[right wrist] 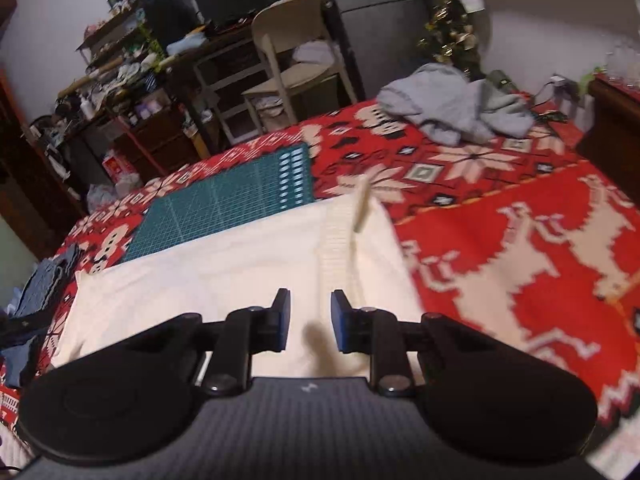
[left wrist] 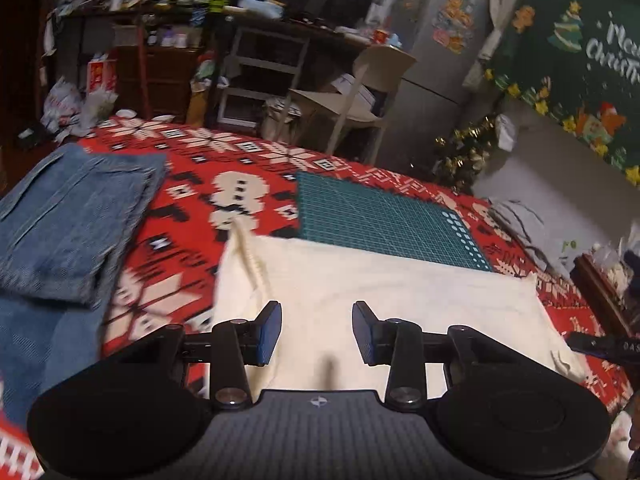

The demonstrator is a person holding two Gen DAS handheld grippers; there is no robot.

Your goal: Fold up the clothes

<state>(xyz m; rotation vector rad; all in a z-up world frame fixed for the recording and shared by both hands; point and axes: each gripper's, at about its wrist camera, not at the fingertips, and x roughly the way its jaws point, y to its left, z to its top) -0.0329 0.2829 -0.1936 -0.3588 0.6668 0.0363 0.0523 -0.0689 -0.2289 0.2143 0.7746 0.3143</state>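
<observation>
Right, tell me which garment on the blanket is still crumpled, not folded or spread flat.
The grey garment, bunched in a heap at the far side. The cream garment lies flat, and the denim one is folded.

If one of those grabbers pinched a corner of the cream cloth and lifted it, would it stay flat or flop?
Probably flop. The cream cloth lies limp and flat on the red blanket, so it looks soft, and a lifted corner would likely drape. It seems thin, so probably light. Its ribbed band may hang loose. Both the left gripper and the right gripper are open above it.
</observation>
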